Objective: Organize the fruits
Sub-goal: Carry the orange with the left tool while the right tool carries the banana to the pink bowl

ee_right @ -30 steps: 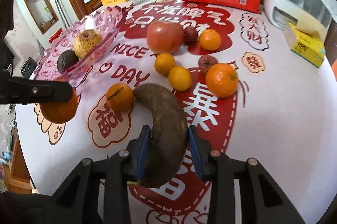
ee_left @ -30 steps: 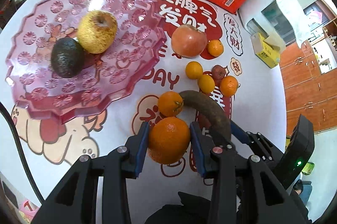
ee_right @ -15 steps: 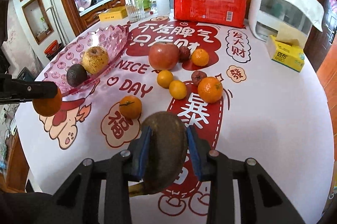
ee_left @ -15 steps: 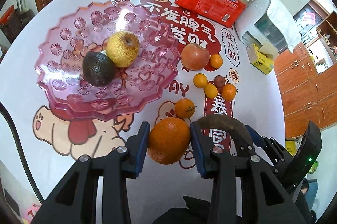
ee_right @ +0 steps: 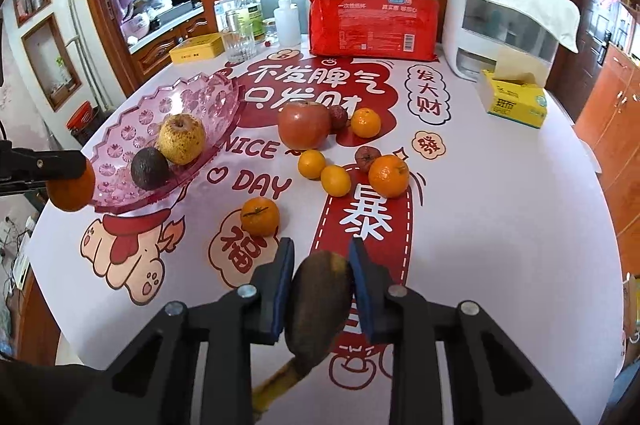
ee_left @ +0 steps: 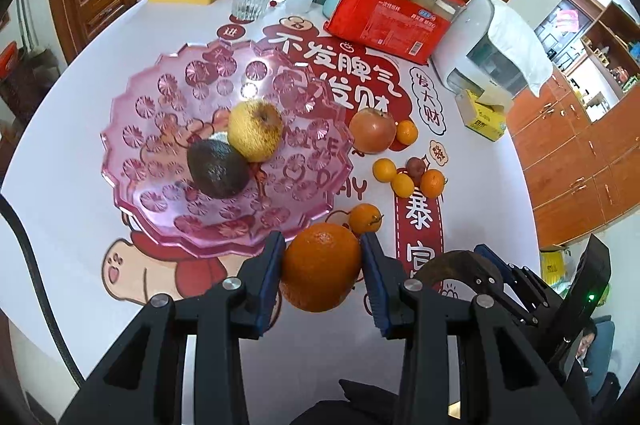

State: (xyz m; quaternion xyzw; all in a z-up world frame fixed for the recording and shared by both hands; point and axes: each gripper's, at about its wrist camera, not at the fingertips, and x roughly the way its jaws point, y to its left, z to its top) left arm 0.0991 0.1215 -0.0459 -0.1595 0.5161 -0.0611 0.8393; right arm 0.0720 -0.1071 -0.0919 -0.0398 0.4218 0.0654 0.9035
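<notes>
Pink tray (ee_left: 132, 129) is your landmark | left gripper (ee_left: 322, 275) clamps orange (ee_left: 320, 267) at its near rim, ready for deposit | right gripper (ee_right: 320, 291) grips blackened banana (ee_right: 316, 305), well right of it

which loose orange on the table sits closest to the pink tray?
The lone stemmed orange on the 福 print, just off the pink tray rim. The other oranges cluster farther right by the apple.
</notes>
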